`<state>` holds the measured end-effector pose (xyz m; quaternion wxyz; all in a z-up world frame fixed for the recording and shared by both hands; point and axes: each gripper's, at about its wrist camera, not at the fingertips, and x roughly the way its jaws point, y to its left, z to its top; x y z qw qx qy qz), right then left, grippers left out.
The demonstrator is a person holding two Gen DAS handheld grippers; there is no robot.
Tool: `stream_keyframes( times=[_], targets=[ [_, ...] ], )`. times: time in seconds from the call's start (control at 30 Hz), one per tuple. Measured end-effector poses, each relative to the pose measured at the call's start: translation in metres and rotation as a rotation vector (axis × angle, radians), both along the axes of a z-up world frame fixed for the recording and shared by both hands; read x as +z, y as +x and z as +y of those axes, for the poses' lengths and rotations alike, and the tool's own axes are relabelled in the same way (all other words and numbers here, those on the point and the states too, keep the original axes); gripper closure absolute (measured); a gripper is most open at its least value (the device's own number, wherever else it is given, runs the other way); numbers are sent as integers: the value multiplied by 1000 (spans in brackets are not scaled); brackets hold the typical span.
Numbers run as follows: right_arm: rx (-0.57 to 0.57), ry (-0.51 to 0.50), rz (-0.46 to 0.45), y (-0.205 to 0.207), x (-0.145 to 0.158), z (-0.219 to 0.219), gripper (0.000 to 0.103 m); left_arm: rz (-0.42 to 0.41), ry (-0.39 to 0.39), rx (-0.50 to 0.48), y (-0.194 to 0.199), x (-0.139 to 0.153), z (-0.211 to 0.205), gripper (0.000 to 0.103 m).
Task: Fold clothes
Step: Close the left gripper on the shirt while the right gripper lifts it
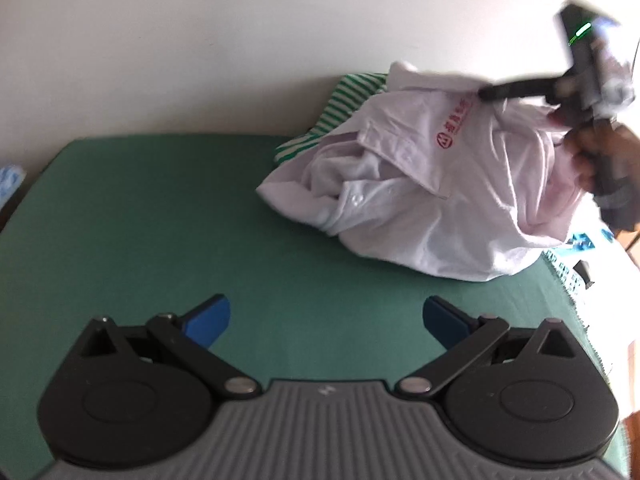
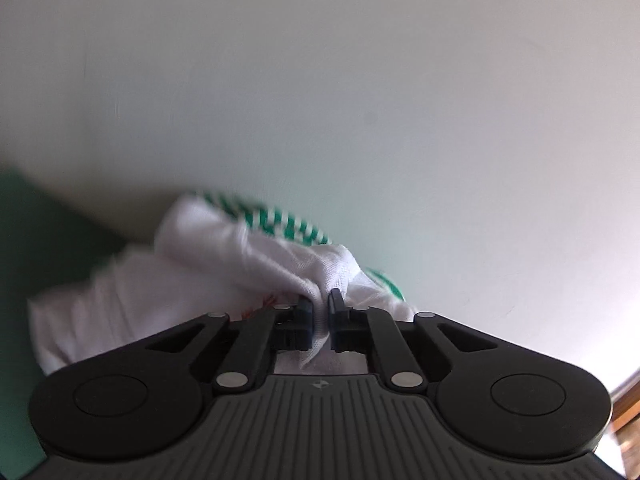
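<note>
Left gripper low over green surface, blue-padded fingers spread wide, nothing between them, clear of all cloth. White shirt crumpled in a heap on far right part of surface, near the right edge; red print on upper fold, button placket showing in the middle folds. Striped garment, green and white, behind and partly under shirt, against pale wall. Right gripper at top of heap, motion-blurred, dark fingers pinching shirt near the red print; hand around its handle at right edge, green light on its body.

Right wrist view: right gripper fingers closed down on a bunched fold of shirt, narrow gap between them filled with white fabric. Shirt pulled up toward fingers, rest spreading left and down. Striped garment peeking above and just right of the gripped fold. Strip of surface at left edge. Wall filling upper frame. Cloth edges blurred.

Small blue-and-white patterned items at far left and far right edges of left view, too blurred to identify.
</note>
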<state>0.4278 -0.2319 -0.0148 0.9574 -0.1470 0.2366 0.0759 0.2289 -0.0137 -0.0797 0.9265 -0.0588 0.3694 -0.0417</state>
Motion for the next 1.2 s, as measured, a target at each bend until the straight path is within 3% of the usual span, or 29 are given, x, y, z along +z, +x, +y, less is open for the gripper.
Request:
stream_keyframes(
  times=[0.07,0.23,0.33,0.43,0.5,0.53,0.57,0.6,0.63,0.7,0.8,0.9,1.2],
  targets=[
    [7,45,-31,-19,16,-11,99,-5,-13,0,23,-10,2,1],
    [30,129,-89,-70,52,-35,99,8,-176,-9,77,-37,11,1],
    [23,156,-79,-84,62,-45,98,41,-251,-44,106,-51,5,1],
    [10,166,-76,-95,64,-51,98,52,-235,-52,127,-59,-10,1],
    [2,157,-79,-102,63,-53,98,44,-215,-63,136,-62,-19,8],
    [-2,147,-80,-105,61,-53,98,36,-203,-66,138,-62,-22,23],
    [-6,138,-81,-107,60,-53,98,27,-184,-60,140,-61,-25,49],
    [-12,140,-83,-110,59,-54,98,20,-172,-58,140,-60,-27,67],
    [-18,142,-85,-113,59,-55,98,20,-180,-66,140,-59,-27,93],
    [-31,147,-89,-119,58,-57,98,-2,-196,-72,135,-54,-22,100],
    [-42,179,-103,-129,60,-61,98,-109,-149,-76,110,-27,-16,102],
    [-53,225,-123,-143,71,-65,98,-224,-174,-108,84,13,-5,102],
    [-29,407,-266,-211,147,-89,98,-568,-152,-181,2,156,22,101]
  ],
)
